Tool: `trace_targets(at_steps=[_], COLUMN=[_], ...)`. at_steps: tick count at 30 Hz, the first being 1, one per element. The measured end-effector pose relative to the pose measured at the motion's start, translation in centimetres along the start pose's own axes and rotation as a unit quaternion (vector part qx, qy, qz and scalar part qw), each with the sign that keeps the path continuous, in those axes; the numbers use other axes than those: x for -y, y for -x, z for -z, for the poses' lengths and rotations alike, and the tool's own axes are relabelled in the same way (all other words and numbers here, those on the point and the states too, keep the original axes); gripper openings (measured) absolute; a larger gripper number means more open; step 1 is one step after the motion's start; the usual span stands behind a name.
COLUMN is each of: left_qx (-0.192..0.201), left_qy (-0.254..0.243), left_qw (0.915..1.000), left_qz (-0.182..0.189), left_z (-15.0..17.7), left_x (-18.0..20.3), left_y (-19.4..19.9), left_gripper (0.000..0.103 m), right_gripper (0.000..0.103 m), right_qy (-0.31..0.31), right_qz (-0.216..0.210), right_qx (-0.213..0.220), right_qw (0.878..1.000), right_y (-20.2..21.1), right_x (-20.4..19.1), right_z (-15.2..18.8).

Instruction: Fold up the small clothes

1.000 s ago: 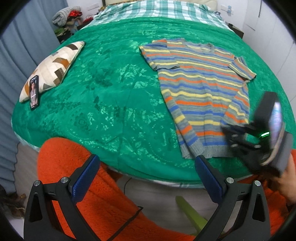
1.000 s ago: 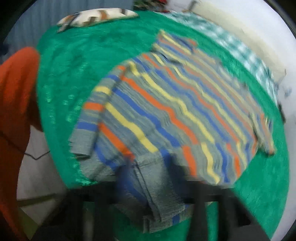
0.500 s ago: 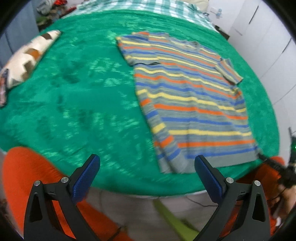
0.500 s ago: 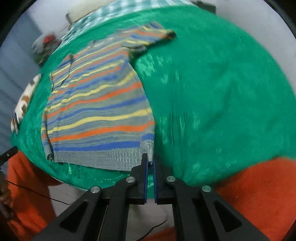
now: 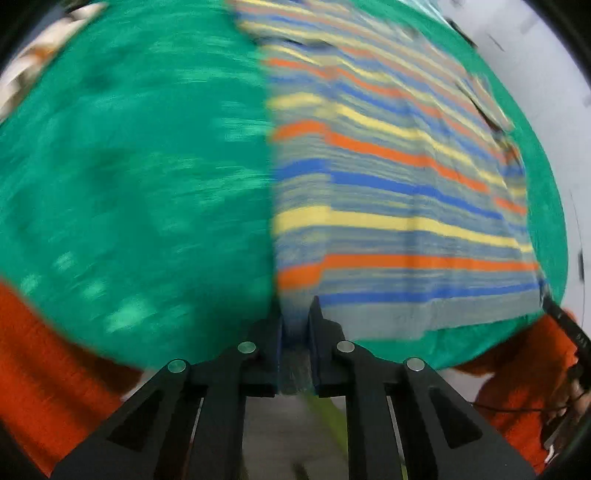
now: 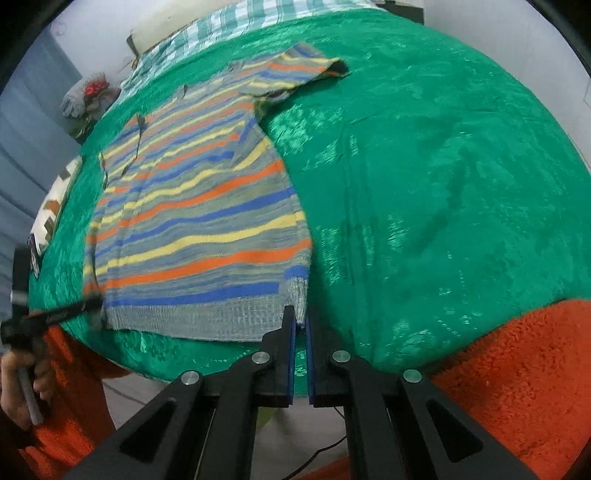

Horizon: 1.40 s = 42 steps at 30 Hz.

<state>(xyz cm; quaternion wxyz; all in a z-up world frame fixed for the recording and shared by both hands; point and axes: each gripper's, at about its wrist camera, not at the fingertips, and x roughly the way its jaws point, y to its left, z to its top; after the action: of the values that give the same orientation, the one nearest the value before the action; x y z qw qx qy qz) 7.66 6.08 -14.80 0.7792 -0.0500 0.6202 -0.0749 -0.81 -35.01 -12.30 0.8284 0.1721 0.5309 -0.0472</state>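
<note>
One striped sweater (image 6: 199, 221) lies flat on the green bedspread (image 6: 424, 184), its grey ribbed hem at the near edge of the bed and one short sleeve (image 6: 299, 72) spread out toward the far side. Two grippers work at that hem. The left gripper (image 5: 295, 325) has its jaws drawn close on the sweater's (image 5: 388, 192) near left corner, with knit showing between the blue pads, though that view is smeared by motion. The right gripper (image 6: 300, 328) is clenched at the near right corner, the hem's edge reaching into the narrow gap between its pads. One patterned pillow (image 6: 55, 199) rests at the left edge of the bed, and a single heap of clothes (image 6: 83, 96) sits beyond the far left corner. A checked sheet (image 6: 229, 26) covers the head of the bed. Blue-grey curtains (image 6: 22, 122) hang to the left and a white wall (image 5: 554, 74) stands on the right. The person's orange fleece garment (image 6: 517, 369) fills the foreground.
</note>
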Motion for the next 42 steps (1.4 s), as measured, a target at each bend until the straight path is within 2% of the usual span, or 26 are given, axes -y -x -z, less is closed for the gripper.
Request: trace_targets(at_steps=[3,5,7,8,9,11,13,14,16,17,18,19,21,22,24,26,28,31,35,38,42], left_qx=[0.011,0.016,0.025,0.036,0.047,0.034,0.018,0.009,-0.011,-0.015,-0.016,-0.016,-0.015,-0.014,-0.009,-0.003,0.005,0.015,-0.01,-0.03,-0.034], left_qy=[0.029,0.04,0.04,0.039,0.032,0.017,-0.003,-0.011,-0.024,-0.026,-0.027,-0.027,-0.025,-0.026,-0.032,-0.035,-0.038,-0.043,-0.068,-0.061,-0.056], left_qw=[0.9995,0.9989,0.9987,0.9984,0.9981,0.9986,0.9991,0.9991,0.999,0.999,0.999,0.999,0.9987,0.9986,0.9986,0.9985,0.9982,0.9978,0.9976,0.9977,0.9977], left_qz=[0.005,0.019,0.017,0.018,0.024,0.036,0.039,0.039,0.036,0.033,0.031,0.032,0.042,0.043,0.04,0.042,0.046,0.049,0.012,-0.001,-0.015], left_z=[0.7,0.5,0.3,0.1,-0.2,-0.8,-1.0,-1.0,-0.8,-0.8,-0.7,-0.8,-0.9,-0.9,-0.9,-0.6,-0.3,0.1,0.2,0.1,-0.3], left_x=[-2.7,-3.5,-3.3,-3.1,-2.6,-2.0,-1.0,-0.9,-0.4,-0.2,-0.1,0.0,0.2,0.1,0.4,0.1,-0.1,-0.3,0.2,0.5,0.9], left_y=[1.8,1.9,1.7,1.6,1.4,0.5,-0.7,-1.0,-2.0,-2.3,-2.5,-2.6,-2.6,-2.6,-2.2,-0.9,0.5,2.3,0.8,-1.2,-2.1], left_gripper=[0.01,0.024,0.084,0.09,0.091,0.088,0.068,0.061,0.03,0.027,0.022,0.015,0.007,0.005,0.004,0.004,0.003,0.003,0.003,0.003,0.003], right_gripper=[0.005,0.004,0.004,0.005,0.005,0.005,0.007,0.011,0.029,0.041,0.046,0.047,0.047,0.046,0.005,0.005,0.004,0.004,0.004,0.004,0.004], right_qy=[-0.004,-0.007,-0.011,-0.014,-0.016,-0.023,-0.036,-0.042,-0.054,-0.059,-0.064,-0.067,-0.074,-0.077,-0.089,-0.086,-0.045,-0.048,-0.037,-0.046,-0.037], right_qz=[-0.001,-0.004,-0.01,-0.013,-0.015,-0.022,-0.035,-0.041,-0.055,-0.061,-0.069,-0.078,-0.088,-0.091,-0.085,-0.086,-0.064,-0.076,-0.057,-0.044,-0.029], right_qx=[-0.007,-0.016,-0.023,-0.025,-0.026,-0.028,-0.033,-0.037,-0.045,-0.046,-0.047,-0.049,-0.058,-0.069,-0.093,-0.1,-0.098,-0.11,-0.14,-0.154,-0.159], right_qw=[1.0,1.0,1.0,1.0,0.999,0.999,0.998,0.998,0.996,0.995,0.994,0.993,0.992,0.99,0.988,0.988,0.992,0.99,0.988,0.986,0.986], right_y=[-0.4,-1.0,-1.4,-1.5,-1.5,-1.6,-1.7,-1.9,-2.1,-2.3,-2.4,-2.7,-3.6,-4.3,-5.4,-4.9,-2.9,-0.7,-1.8,-3.4,-4.1], right_x=[0.2,0.1,0.2,0.2,0.3,0.4,0.8,1.0,1.4,1.6,1.6,1.7,1.9,2.1,2.7,2.6,1.7,1.3,0.5,0.4,-0.1], right_z=[-0.1,-0.3,-0.5,-0.6,-0.6,-0.6,-0.6,-0.6,-0.5,-0.5,-0.6,-0.8,-1.1,-1.2,-1.3,-1.5,-1.6,-1.2,-0.4,-0.3,-0.6])
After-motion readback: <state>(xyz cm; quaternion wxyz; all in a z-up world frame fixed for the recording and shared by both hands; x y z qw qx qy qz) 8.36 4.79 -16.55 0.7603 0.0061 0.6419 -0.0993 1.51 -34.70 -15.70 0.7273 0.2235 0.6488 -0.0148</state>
